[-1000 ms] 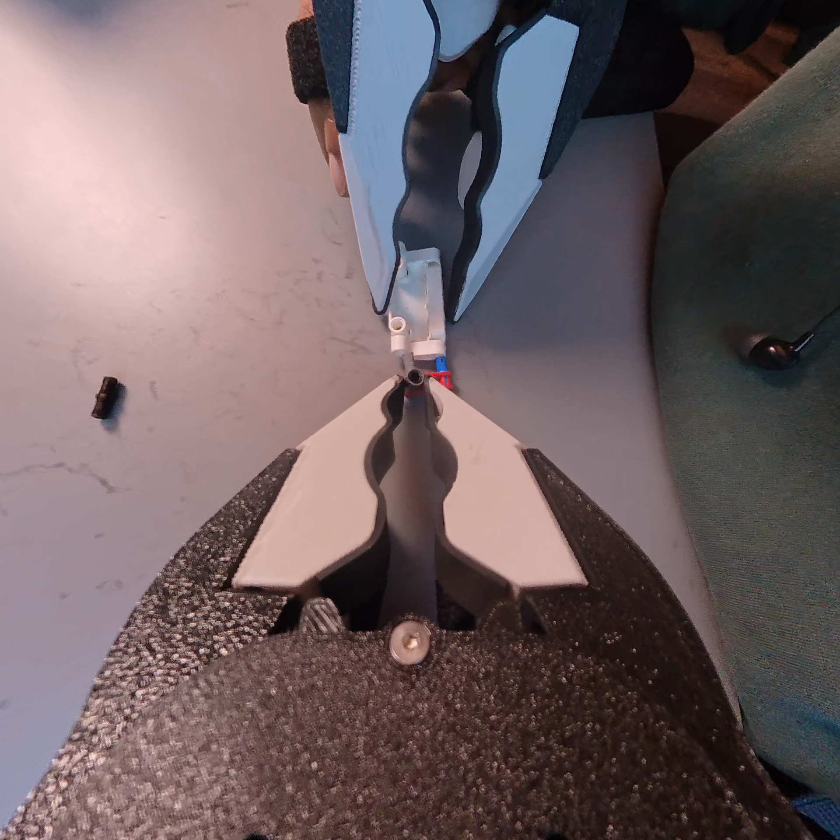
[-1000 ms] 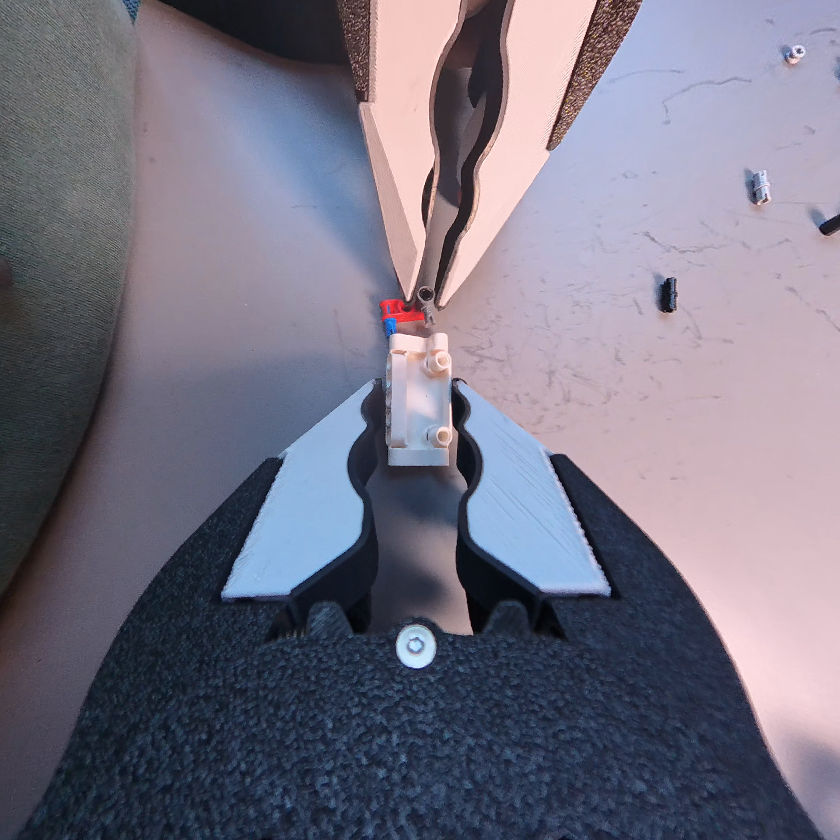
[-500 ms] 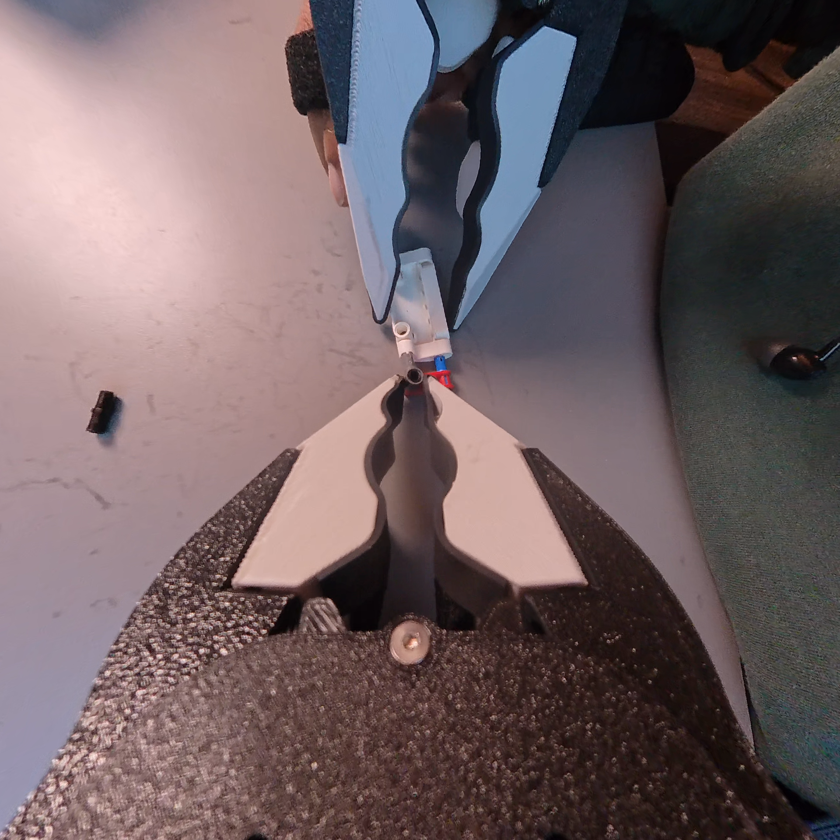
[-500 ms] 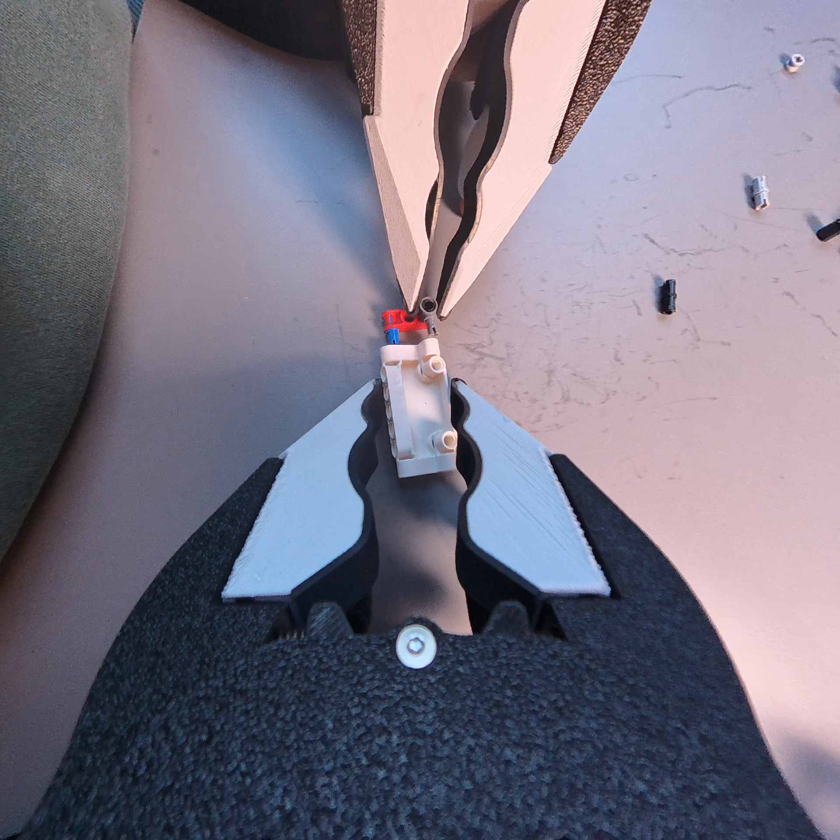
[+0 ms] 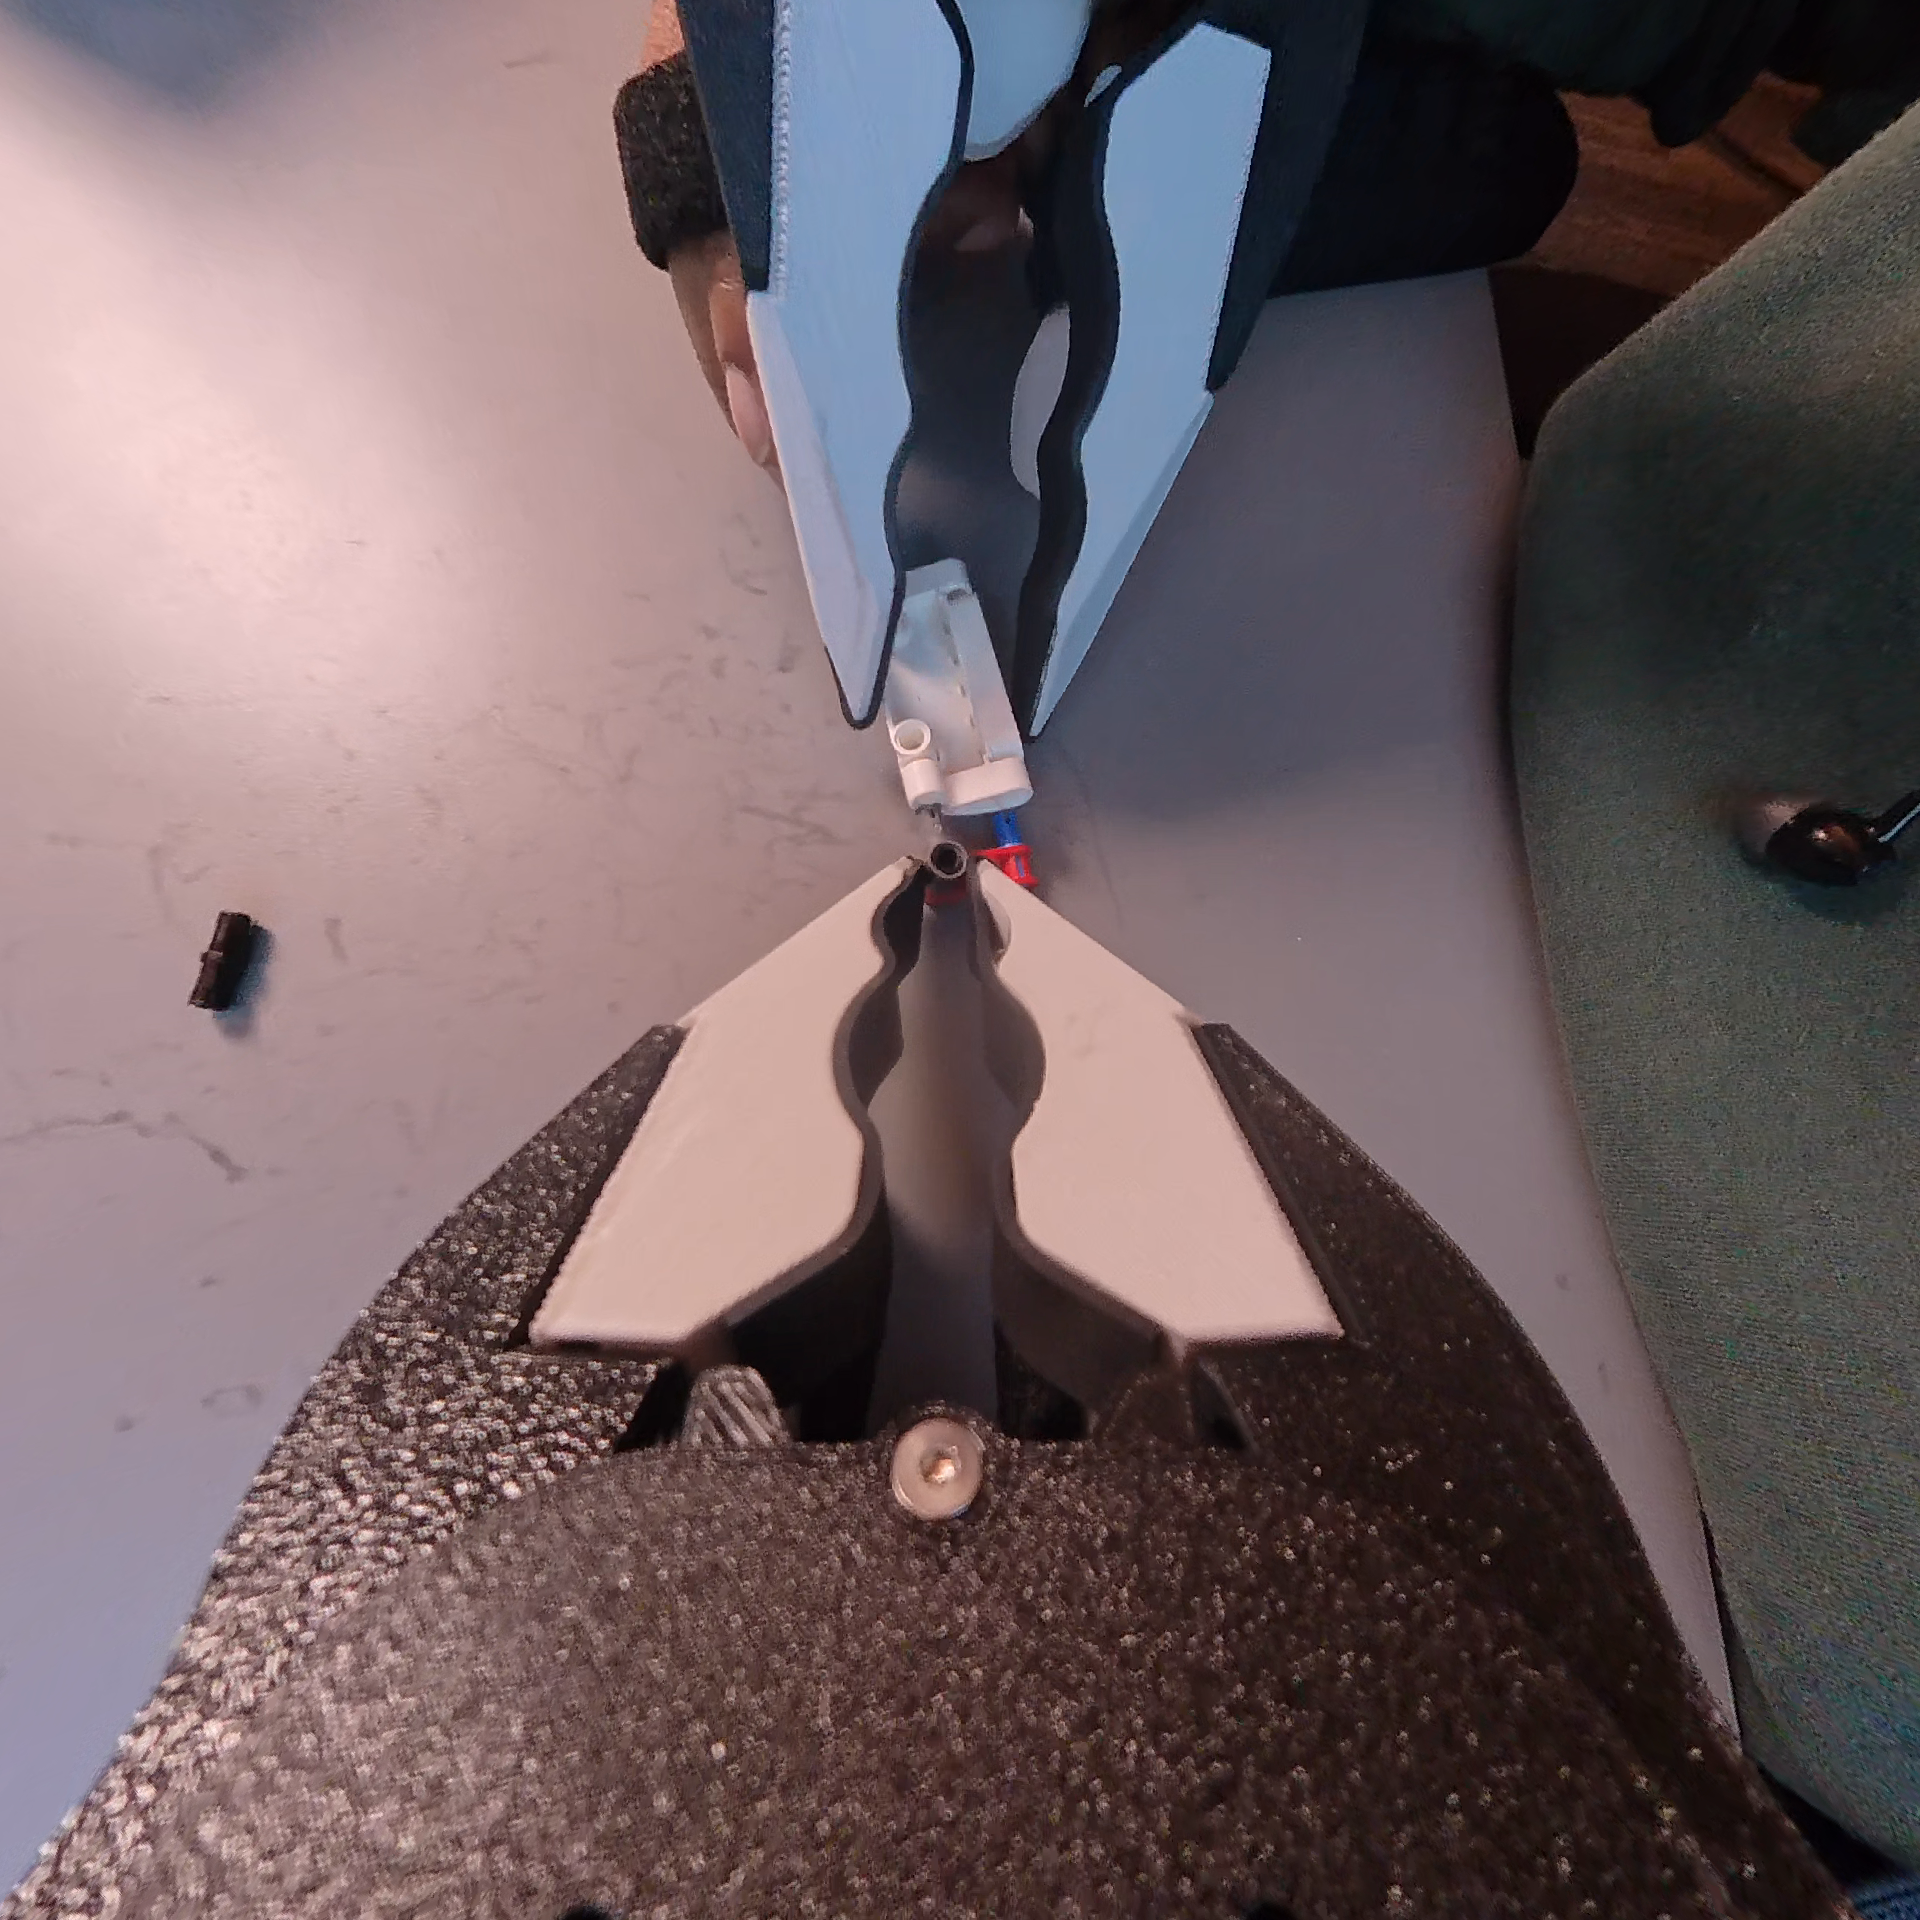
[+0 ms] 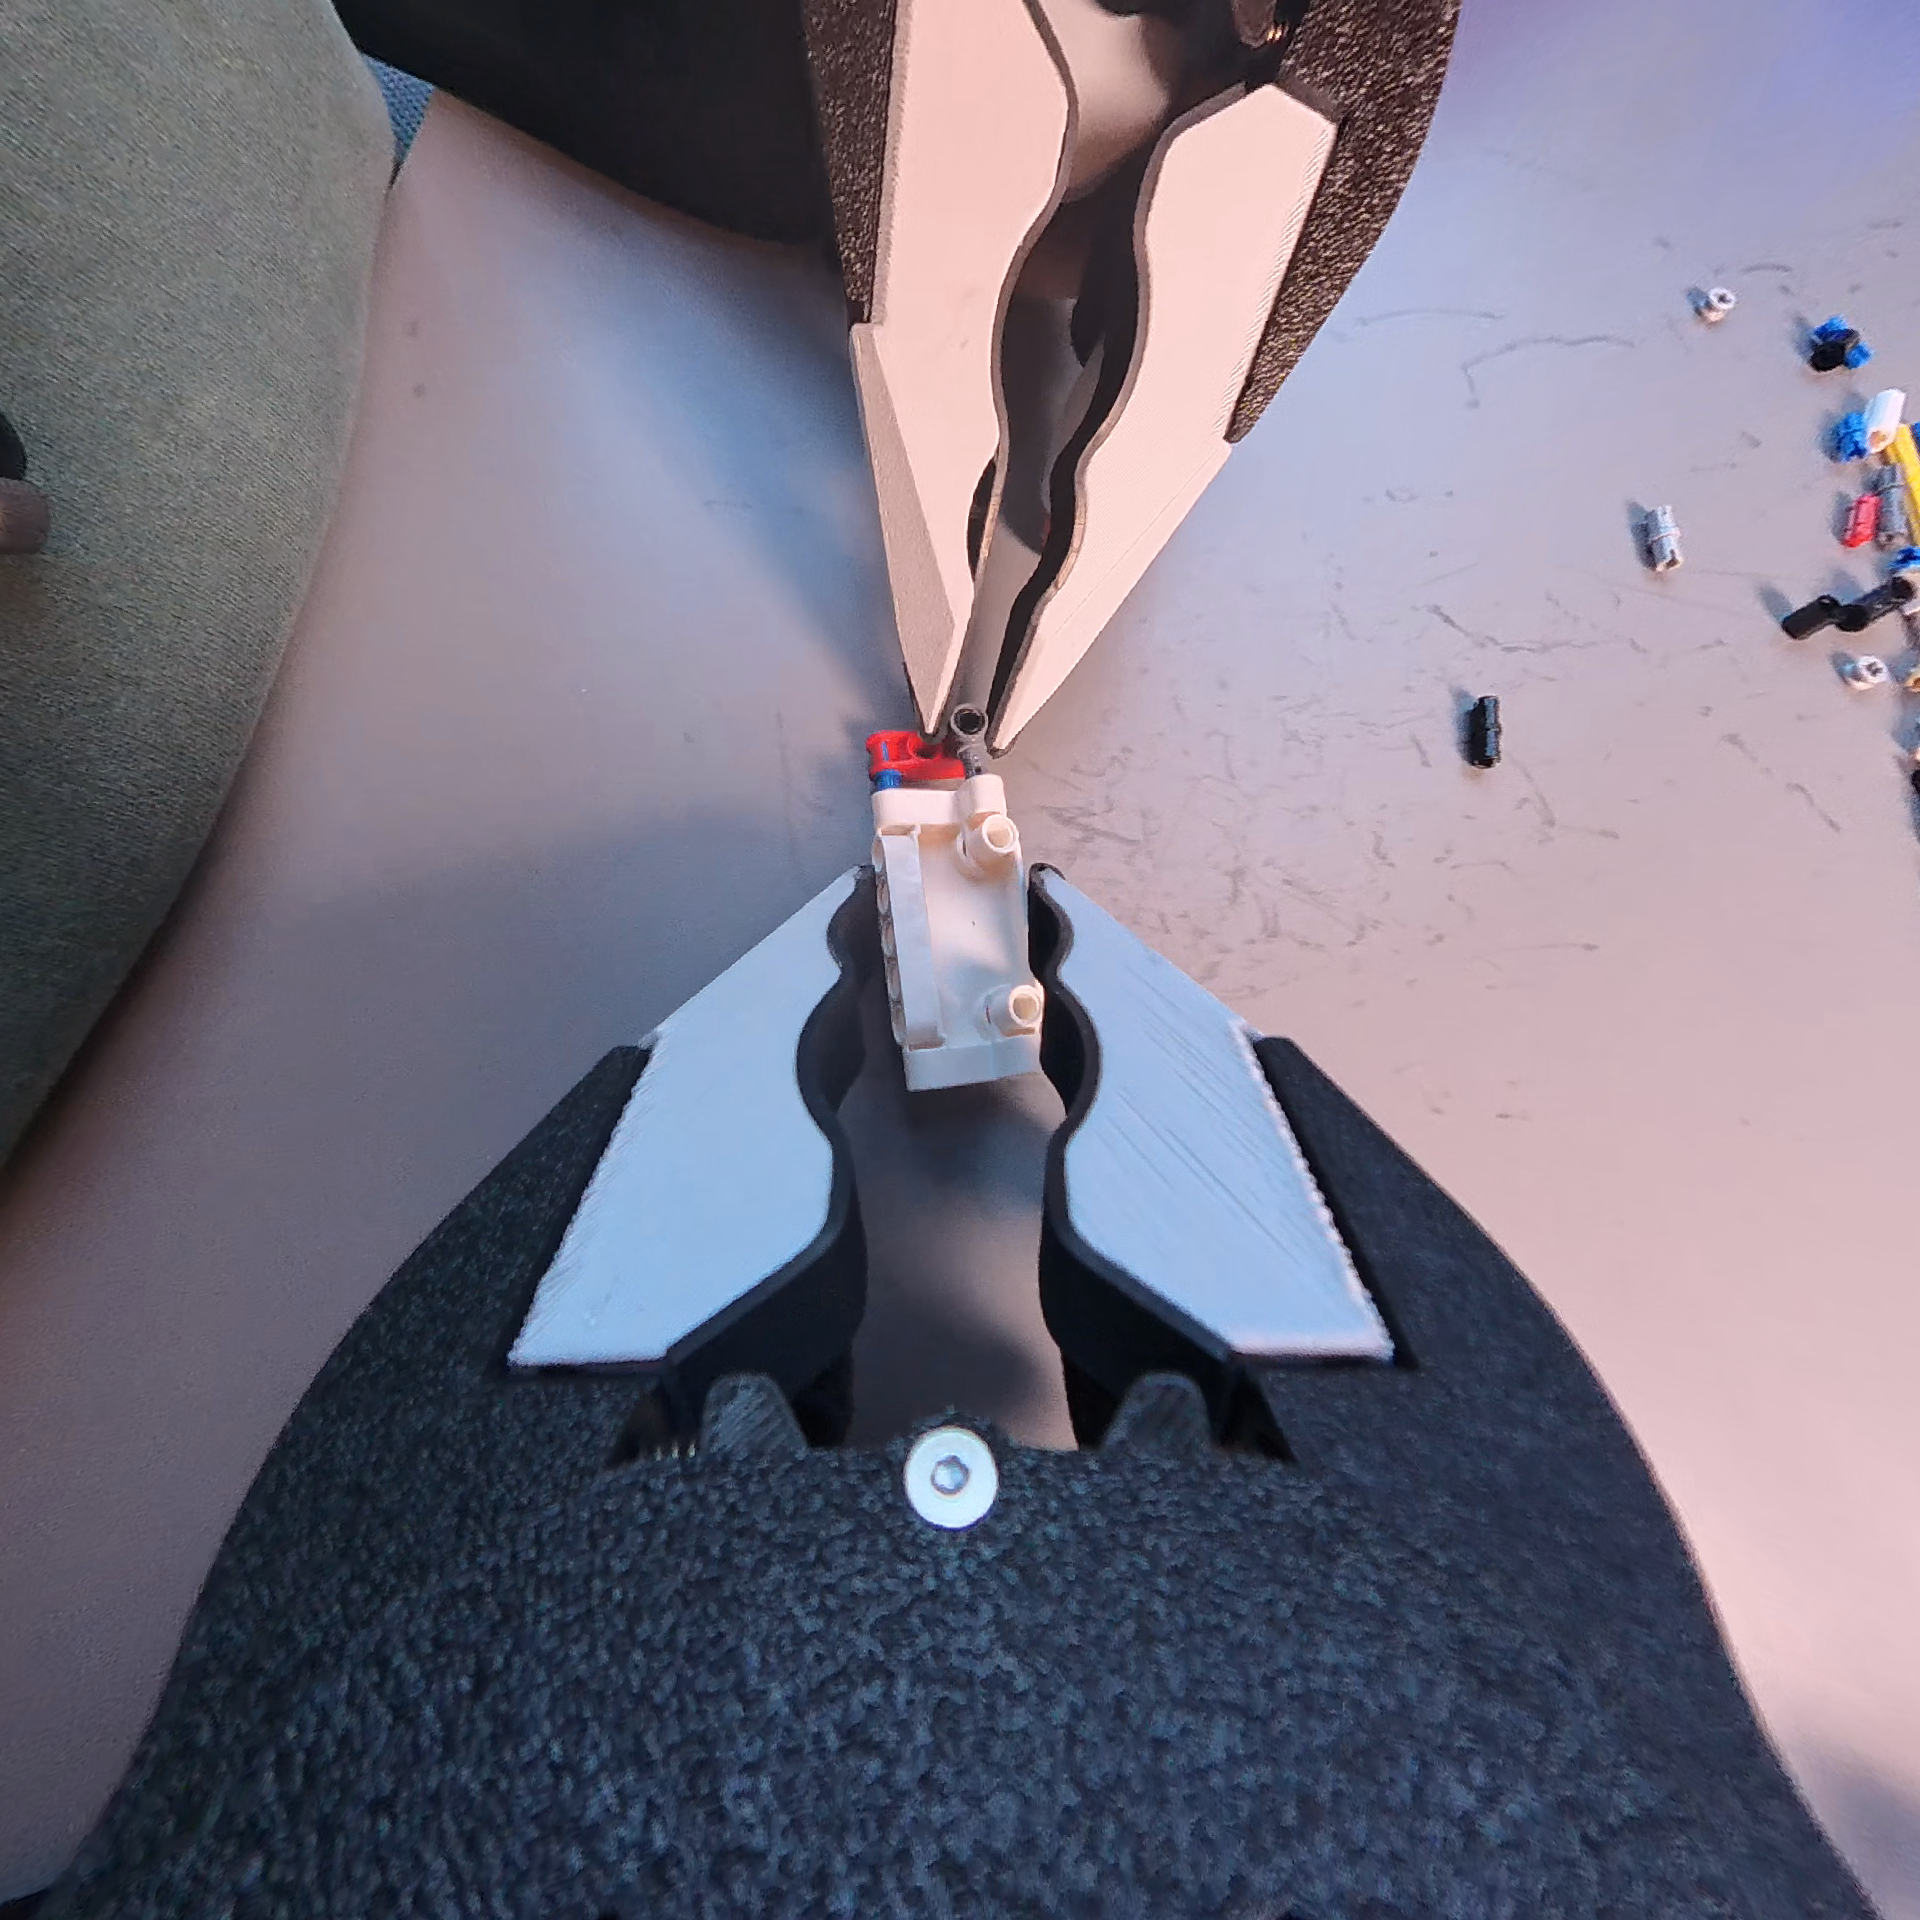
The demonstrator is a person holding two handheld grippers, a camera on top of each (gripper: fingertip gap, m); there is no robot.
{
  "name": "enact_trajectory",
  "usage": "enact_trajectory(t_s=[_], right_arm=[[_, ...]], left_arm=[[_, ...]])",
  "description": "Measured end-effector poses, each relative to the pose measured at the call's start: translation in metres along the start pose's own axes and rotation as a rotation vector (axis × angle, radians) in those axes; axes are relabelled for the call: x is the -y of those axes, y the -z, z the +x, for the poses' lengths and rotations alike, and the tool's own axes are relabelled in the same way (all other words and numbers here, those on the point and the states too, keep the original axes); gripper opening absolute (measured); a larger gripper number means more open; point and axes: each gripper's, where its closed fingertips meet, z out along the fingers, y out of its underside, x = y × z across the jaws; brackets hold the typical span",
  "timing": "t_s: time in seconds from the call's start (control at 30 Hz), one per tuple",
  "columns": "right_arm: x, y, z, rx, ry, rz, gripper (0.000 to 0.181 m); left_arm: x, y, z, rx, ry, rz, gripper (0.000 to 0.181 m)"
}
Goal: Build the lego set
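- Two grippers meet nose to nose above the grey table (image 5: 364, 520). The right gripper (image 6: 951, 904) is clamped on a white lego assembly (image 6: 956, 956); the left gripper (image 5: 948, 899) is pinched nearly closed on a small red connector (image 6: 912, 750) carrying a dark pin (image 5: 948, 860) and a blue peg (image 5: 1004, 831).
- Position: the red connector sits just against the top end of the white assembly; whether it is seated cannot be told.
- Risk: the grip on the connector is at the very fingertips. A skewed push would likely twist it out or flick it away.
- Risk: the white assembly sits tilted between the jaws and could pivot under load.
- Edges: the table edge and a green chair (image 5: 1745, 831) lie close on one side; a dropped part could roll off there.
- Room: open tabletop on the far side, holding one loose black pin (image 5: 220, 961) and scattered spare parts (image 6: 1860, 499).
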Motion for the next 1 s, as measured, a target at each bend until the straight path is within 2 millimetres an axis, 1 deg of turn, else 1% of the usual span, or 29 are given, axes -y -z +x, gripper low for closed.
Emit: enact_trajectory(t_s=[0.03,0.37,0.6,0.8,1.0], right_arm=[[-0.0015,-0.0010,-0.0007,0.002,0.012,-0.012,0.028],[-0.0035,-0.0029,-0.0007,-0.030,0.039,-0.029,0.028],[-0.0023,-0.0016,-0.0008,-0.117,0.152,-0.060,0.028],[-0.0008,-0.0007,-0.0013,-0.154,0.208,-0.015,0.028],[-0.0005,-0.0001,-0.0023,-0.161,0.229,-0.002,0.027]], left_arm=[[0.0000,0.0000,0.0001,-0.001,0.000,0.000,0.007],[0.0005,-0.0001,-0.0003,-0.008,0.035,0.003,0.007],[0.0011,0.0000,-0.0011,-0.020,0.079,0.009,0.007],[0.0026,0.0006,0.0005,-0.060,0.122,0.018,0.006],[0.0036,-0.0017,0.0005,-0.042,0.116,0.014,0.006]])
